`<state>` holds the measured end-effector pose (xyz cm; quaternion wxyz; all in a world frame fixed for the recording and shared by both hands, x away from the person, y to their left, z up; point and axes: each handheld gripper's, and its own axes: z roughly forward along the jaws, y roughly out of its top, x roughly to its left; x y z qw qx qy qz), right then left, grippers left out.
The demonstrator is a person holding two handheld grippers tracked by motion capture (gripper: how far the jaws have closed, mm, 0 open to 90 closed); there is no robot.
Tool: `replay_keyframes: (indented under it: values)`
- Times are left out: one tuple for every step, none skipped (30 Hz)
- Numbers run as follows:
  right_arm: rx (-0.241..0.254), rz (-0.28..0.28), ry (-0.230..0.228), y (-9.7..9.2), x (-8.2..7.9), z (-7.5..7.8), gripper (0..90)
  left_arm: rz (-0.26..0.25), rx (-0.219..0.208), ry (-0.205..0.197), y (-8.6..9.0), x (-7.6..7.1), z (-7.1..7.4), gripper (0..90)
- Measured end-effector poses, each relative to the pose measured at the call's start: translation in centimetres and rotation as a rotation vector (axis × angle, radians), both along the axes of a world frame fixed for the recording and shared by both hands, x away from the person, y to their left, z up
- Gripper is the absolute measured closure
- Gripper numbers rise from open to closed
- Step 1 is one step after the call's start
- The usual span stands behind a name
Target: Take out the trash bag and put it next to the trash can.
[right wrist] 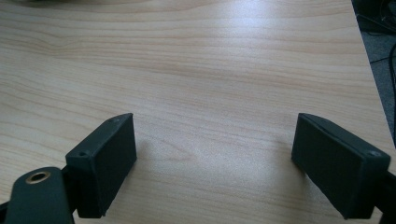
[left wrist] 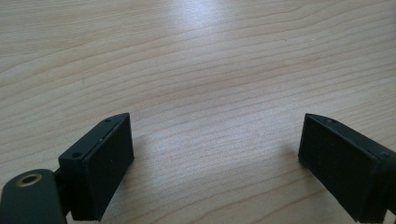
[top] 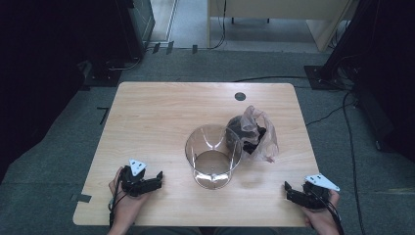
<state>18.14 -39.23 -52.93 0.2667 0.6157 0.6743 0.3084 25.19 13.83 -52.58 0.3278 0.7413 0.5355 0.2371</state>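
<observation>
A clear plastic jar [top: 213, 155] stands upright at the middle of the wooden table [top: 156, 112], its mouth open to the top. Just right of it and touching it lies a crumpled translucent plastic bag [top: 255, 133] with dark things inside. My left gripper [top: 155, 179] rests near the table's front left edge, open, with bare wood between its jaws [left wrist: 215, 154]. My right gripper [top: 288, 191] rests near the front right corner, also open, and nothing lies between its jaws [right wrist: 215, 149]. Both grippers are well apart from the jar and the bag.
A dark round cable hole [top: 240, 96] sits near the table's far edge. Grey carpet [top: 58, 161] surrounds the table, with cables [top: 350, 142] on the right and dark furniture at the left and far right. The table's right edge [right wrist: 369, 70] shows in the right gripper view.
</observation>
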Motion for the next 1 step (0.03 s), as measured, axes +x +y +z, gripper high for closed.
replay_keyframes:
  values:
    - [-0.002,0.001,-0.001,-0.02,0.01,-0.01,13.8,0.0,0.0,0.0,0.0,0.0,0.0,9.6]
